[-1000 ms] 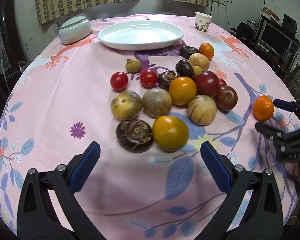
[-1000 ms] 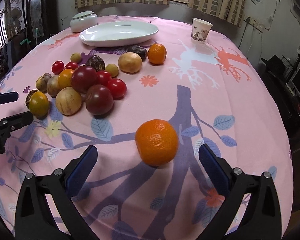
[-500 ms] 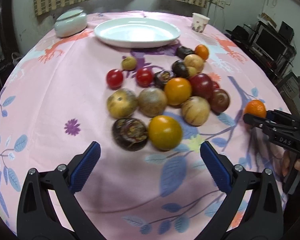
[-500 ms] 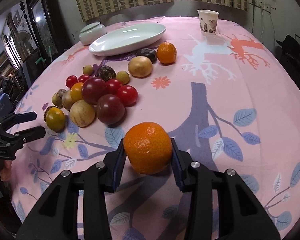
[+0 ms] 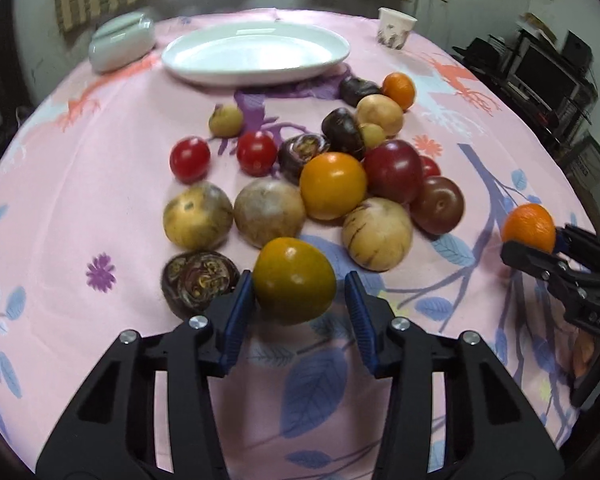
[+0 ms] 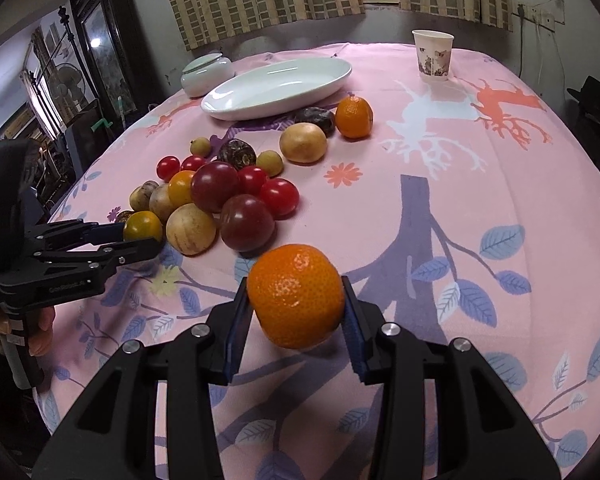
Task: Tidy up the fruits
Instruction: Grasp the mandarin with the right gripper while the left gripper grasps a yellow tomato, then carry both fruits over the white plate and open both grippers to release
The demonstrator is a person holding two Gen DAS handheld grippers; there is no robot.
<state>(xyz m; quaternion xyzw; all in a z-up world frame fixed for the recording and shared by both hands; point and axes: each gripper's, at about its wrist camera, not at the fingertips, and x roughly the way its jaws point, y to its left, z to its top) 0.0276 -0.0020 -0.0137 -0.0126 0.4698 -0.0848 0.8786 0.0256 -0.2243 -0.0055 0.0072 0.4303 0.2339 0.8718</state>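
Holding a mandarin (image 6: 296, 295) in your right gripper (image 6: 295, 312) and a yellow tomato (image 5: 294, 275) in your just-closed left gripper (image 5: 296, 304), you've barely begun; the plate (image 5: 256, 54) far ahead is empty.

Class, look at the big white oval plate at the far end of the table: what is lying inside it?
Nothing lies in the white oval plate; its glossy inside shows bare. The cloth beneath it is hidden.

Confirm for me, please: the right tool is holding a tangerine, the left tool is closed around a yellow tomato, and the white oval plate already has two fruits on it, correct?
Not quite: the white oval plate has no fruit on it, as the right wrist view shows. The rest holds: the right tool is holding a tangerine, and the left tool is closed around a yellow tomato.
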